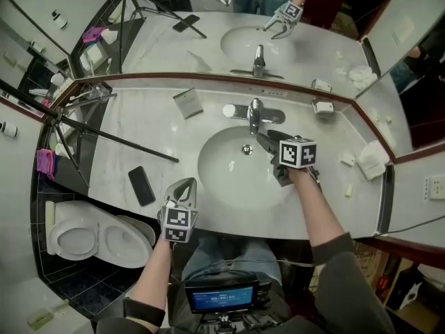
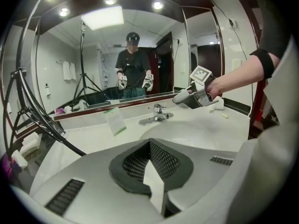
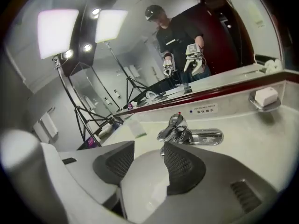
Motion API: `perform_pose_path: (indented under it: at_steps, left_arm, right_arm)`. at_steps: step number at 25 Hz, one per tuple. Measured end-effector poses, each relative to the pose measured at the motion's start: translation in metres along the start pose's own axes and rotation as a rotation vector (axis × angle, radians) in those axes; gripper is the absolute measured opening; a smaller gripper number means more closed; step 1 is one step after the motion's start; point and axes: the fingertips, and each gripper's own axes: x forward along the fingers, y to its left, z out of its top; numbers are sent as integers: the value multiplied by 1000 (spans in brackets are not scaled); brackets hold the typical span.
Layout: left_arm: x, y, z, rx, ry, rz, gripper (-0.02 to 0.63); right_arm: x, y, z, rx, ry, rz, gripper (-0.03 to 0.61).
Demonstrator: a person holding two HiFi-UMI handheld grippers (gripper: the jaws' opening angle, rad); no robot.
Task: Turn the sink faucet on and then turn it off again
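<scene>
The chrome faucet [image 1: 254, 113] stands at the back of the white oval sink [image 1: 222, 183], its lever on top. My right gripper [image 1: 268, 140] hovers over the basin just right of and in front of the spout, open, with nothing between its fingers. In the right gripper view the faucet [image 3: 177, 129] sits just beyond the spread jaws of the right gripper [image 3: 147, 155], not touched. My left gripper [image 1: 182, 188] rests low at the counter's front edge, shut and empty. In the left gripper view the left gripper [image 2: 149, 148] points toward the faucet [image 2: 156, 115] and the right gripper [image 2: 181, 97].
A black phone [image 1: 142, 185] lies on the marble counter left of the sink. A small card [image 1: 188, 103] stands at the back left, a soap dish [image 1: 323, 106] at the back right. A tripod leg [image 1: 111, 139] crosses the counter's left end. A toilet [image 1: 97, 235] sits lower left.
</scene>
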Motion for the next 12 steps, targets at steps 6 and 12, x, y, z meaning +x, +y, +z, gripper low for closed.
perform_pose_path:
  at_steps: [6, 12]
  left_arm:
    - [4, -2, -8, 21, 25, -5, 2]
    - [9, -7, -11, 47, 37, -11, 2]
  right_arm:
    - [30, -31, 15, 301, -76, 54, 224]
    - [63, -56, 13, 609, -141, 148, 222]
